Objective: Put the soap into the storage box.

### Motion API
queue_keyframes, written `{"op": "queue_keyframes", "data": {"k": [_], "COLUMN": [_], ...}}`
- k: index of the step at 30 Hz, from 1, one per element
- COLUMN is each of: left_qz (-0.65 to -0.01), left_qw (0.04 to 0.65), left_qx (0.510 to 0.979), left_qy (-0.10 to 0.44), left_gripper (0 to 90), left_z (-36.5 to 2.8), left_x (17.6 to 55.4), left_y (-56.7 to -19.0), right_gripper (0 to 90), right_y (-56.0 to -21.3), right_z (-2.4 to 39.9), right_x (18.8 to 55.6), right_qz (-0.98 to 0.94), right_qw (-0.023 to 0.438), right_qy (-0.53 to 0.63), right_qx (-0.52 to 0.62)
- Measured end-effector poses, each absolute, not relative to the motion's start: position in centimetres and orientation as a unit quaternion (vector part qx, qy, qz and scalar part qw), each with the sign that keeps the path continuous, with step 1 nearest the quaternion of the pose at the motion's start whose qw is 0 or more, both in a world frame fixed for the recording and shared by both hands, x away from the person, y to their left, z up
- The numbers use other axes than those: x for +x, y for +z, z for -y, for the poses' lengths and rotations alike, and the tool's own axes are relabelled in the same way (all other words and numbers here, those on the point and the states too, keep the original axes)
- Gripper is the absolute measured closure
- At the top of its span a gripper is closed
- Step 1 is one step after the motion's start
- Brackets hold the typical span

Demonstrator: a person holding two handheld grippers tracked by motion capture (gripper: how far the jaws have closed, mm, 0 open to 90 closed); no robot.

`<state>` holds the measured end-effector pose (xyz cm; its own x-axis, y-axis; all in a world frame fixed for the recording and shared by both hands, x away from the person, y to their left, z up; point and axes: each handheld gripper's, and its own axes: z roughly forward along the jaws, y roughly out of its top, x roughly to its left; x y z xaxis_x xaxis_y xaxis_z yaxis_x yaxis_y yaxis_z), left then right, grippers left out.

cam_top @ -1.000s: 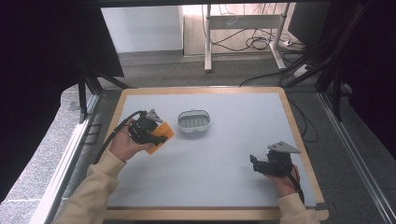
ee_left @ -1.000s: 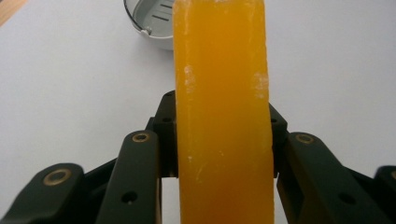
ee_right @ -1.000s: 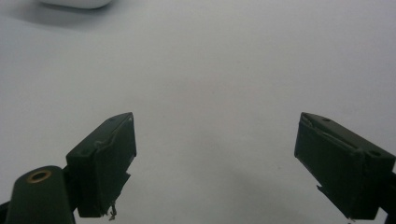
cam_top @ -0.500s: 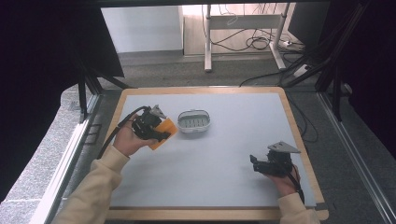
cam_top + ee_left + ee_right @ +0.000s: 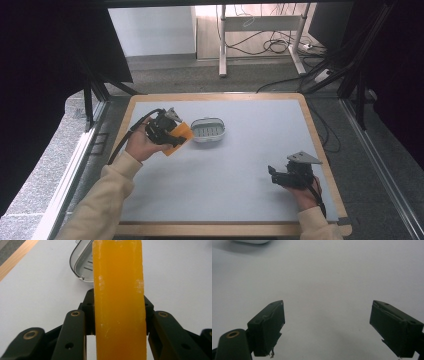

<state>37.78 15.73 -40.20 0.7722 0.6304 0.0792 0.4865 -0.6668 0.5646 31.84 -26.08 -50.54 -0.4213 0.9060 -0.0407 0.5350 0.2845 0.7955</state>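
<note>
Left tongs (image 5: 176,136) clench orange soap (image 5: 119,302) left of centre in high view, beside dish (image 5: 208,130), likely its destination. Right tongs (image 5: 274,176) released, idle on counter (image 5: 260,130), lower right.

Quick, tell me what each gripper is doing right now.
Left gripper: shut on the orange soap bar, beside the soap dish.
Right gripper: open, holding nothing, over the table.

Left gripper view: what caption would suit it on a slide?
Left gripper clamps an orange soap bar above the white table, grey soap dish just beyond.
</note>
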Motion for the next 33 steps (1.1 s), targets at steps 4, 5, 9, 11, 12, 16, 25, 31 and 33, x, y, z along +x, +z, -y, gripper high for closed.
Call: {"op": "queue_keyframes", "data": {"k": [4,5,9,11,12,16,25,31,33], "left_qz": [-0.306,-0.304,-0.303,-0.301,-0.300,-0.299,-0.289,-0.278,-0.275], "left_qw": [0.268,0.267,0.267,0.264,0.263,0.264,0.263,0.262,0.263], "left_qx": [0.903,0.904,0.905,0.906,0.906,0.906,0.909,0.912,0.913], "left_qy": [0.137,0.138,0.136,0.137,0.139,0.143,0.145,0.149,0.148], "left_gripper": [62.0,62.0,62.0,62.0,62.0,62.0,62.0,62.0,62.0], "left_z": [-15.4,-15.4,-15.1,-15.0,-15.0,-14.9,-14.3,-13.7,-13.5], "left_x": [38.1,38.2,38.4,38.5,38.5,38.8,39.5,40.0,40.0], "left_y": [-39.9,-39.9,-39.7,-39.6,-39.6,-39.4,-39.1,-38.8,-38.7], "right_gripper": [13.1,13.1,13.1,13.1,13.1,13.1,13.1,13.1,13.1], "right_y": [-50.6,-50.6,-50.6,-50.6,-50.6,-50.6,-50.6,-50.6,-50.6], "right_z": [26.1,26.1,26.1,26.2,26.2,26.2,26.2,26.2,26.3], "right_x": [31.8,31.8,31.9,31.8,31.9,31.9,31.9,31.9,31.9], "right_qz": [-0.760,-0.760,-0.759,-0.759,-0.759,-0.759,-0.759,-0.759,-0.759], "right_qw": [0.254,0.254,0.254,0.253,0.253,0.253,0.253,0.252,0.252], "right_qy": [0.364,0.364,0.363,0.363,0.363,0.363,0.362,0.361,0.361], "right_qx": [0.474,0.474,0.477,0.478,0.478,0.478,0.478,0.479,0.479]}}
